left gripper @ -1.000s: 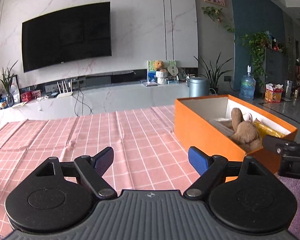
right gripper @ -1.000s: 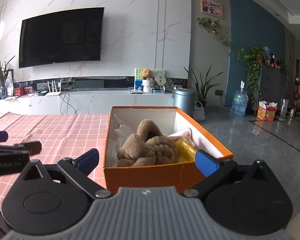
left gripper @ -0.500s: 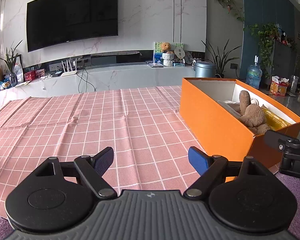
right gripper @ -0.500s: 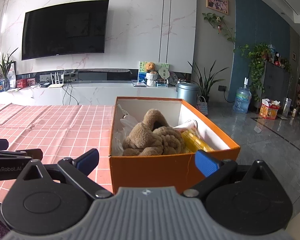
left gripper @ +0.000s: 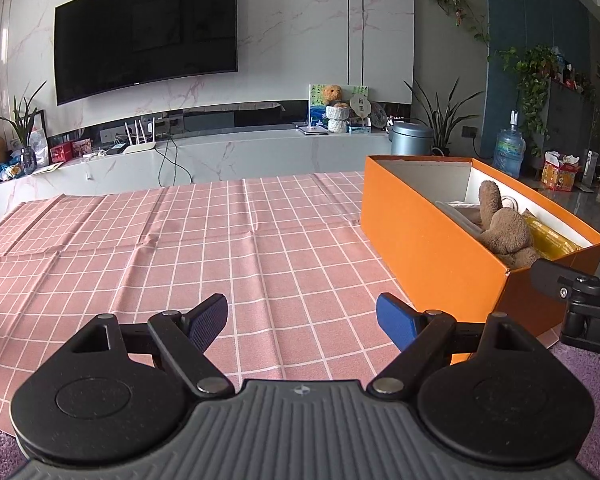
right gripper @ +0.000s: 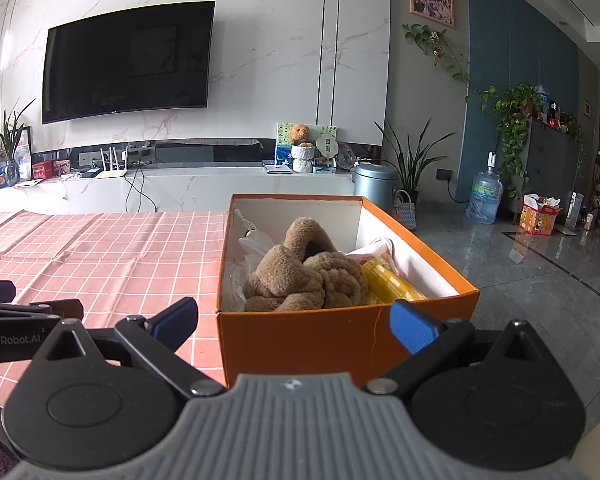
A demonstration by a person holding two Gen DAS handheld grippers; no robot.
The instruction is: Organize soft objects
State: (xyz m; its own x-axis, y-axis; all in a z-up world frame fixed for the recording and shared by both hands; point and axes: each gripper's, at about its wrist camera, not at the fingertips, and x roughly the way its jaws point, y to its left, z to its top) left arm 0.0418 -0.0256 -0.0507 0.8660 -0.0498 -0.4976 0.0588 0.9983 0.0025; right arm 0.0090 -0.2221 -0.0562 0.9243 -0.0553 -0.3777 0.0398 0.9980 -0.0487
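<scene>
Orange cardboard made up the box (right gripper: 342, 344) at the right-hand edge of the pink checked tablecloth (left gripper: 180, 256), and everything soft in sight was already inside it: a brown plush toy (right gripper: 306, 280) lay heaped in the middle, with a yellow packet (right gripper: 390, 286) just beside it on the right, a crinkled clear plastic bag (right gripper: 246, 248) against the left wall, and something white and pink (right gripper: 374, 250) tucked behind. The cloth showed nothing on it in either view, so the sorting looked finished or very nearly so; whether more items waited outside the frames could not be told. The left gripper (left gripper: 302, 322) hung over the bare cloth with its jaws spread wide and nothing between them. The right gripper (right gripper: 294, 322) faced the near end of the box, jaws likewise wide apart and empty, the box wall showing between them. What remained, by my reading, was at most a tidy-up of the contents or pulling back.
</scene>
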